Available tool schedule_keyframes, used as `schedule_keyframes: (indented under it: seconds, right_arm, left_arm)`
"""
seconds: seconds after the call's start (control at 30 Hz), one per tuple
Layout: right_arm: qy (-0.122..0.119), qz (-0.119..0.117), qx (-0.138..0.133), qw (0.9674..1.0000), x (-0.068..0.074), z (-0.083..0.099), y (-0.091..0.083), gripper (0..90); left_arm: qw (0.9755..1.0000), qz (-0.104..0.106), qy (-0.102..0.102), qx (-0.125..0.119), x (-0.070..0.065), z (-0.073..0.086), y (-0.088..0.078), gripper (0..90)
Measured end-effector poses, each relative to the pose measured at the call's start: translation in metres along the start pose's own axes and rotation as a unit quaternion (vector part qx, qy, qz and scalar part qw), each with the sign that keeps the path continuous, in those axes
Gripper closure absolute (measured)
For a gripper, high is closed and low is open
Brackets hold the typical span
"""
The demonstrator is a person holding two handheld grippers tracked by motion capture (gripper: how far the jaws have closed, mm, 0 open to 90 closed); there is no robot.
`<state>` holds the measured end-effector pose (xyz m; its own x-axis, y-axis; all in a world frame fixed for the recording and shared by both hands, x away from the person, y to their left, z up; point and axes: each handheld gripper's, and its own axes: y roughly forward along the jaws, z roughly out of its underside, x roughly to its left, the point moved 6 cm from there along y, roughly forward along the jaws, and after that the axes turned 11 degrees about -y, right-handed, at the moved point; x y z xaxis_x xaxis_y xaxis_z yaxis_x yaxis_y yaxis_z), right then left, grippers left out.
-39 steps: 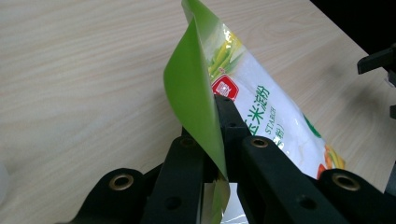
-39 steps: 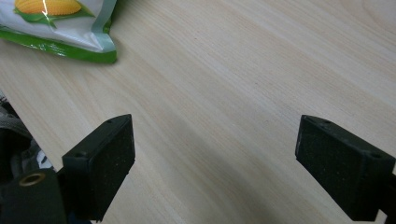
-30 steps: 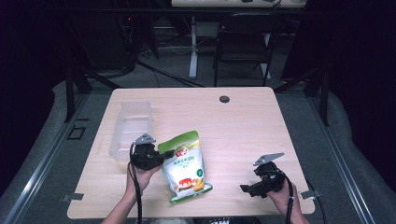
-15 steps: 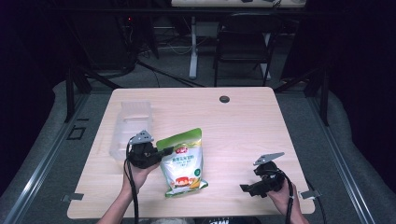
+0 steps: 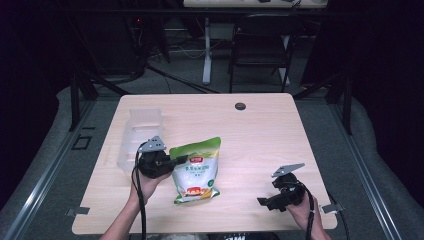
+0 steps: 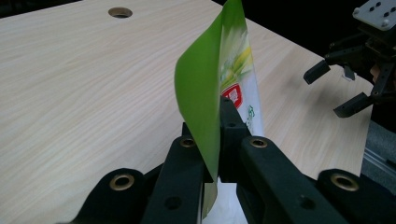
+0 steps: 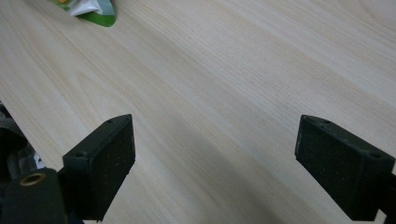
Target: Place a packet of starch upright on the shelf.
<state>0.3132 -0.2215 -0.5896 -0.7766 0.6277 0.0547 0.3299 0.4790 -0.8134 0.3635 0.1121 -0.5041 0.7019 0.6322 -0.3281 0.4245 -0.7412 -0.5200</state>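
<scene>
A green and white snack bag [image 5: 196, 167] lies near the table's front middle, with its upper left edge raised. My left gripper [image 5: 179, 160] is shut on that edge. In the left gripper view the green edge of the bag [image 6: 205, 88] stands pinched between the two black jaws of my left gripper [image 6: 217, 126]. My right gripper [image 5: 266, 202] rests low at the front right, open and holding nothing. The left gripper view shows it farther off [image 6: 343, 86]. In the right gripper view its pads [image 7: 100, 161] stand wide apart over bare wood, and a corner of the bag [image 7: 95, 11] shows at the top left.
A clear plastic container [image 5: 140, 134] stands at the table's left, just behind my left hand. A round cable hole [image 5: 240, 106] sits near the far edge. The wooden table [image 5: 280, 140] has free room on its right half. A dark chair [image 5: 260, 50] stands beyond the table.
My left gripper has drawn the bag a little to the left and away from the front edge. The right gripper has stayed where it was.
</scene>
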Motion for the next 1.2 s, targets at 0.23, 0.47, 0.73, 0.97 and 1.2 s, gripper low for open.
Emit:
schedule_keyframes:
  seconds: [0.23, 0.47, 0.73, 0.97, 1.2]
  right_arm:
    - [-0.002, 0.000, 0.004, 1.0000, -0.001, 0.000, 0.000, 11.7]
    - [-0.004, 0.002, 0.007, 1.0000, 0.000, 0.000, 0.000, 11.9]
    - [-0.001, 0.006, 0.001, 1.0000, 0.000, 0.000, 0.000, 11.9]
    - [-0.001, -0.003, 0.006, 1.0000, 0.000, 0.000, 0.002, 11.9]
    - [0.001, -0.003, 0.000, 1.0000, 0.001, -0.001, 0.001, 11.8]
  left_arm:
    - [0.9995, 0.011, 0.030, 0.008, -0.008, -0.005, -0.001, 90.0]
    - [0.9982, 0.019, 0.057, 0.009, -0.012, -0.009, -0.005, 90.0]
    - [0.9972, 0.025, 0.070, 0.001, -0.017, -0.016, -0.008, 90.0]
    - [0.9957, 0.023, 0.089, 0.004, -0.021, -0.024, -0.010, 90.0]
    - [0.9946, 0.027, 0.100, 0.002, -0.025, -0.035, -0.014, 90.0]
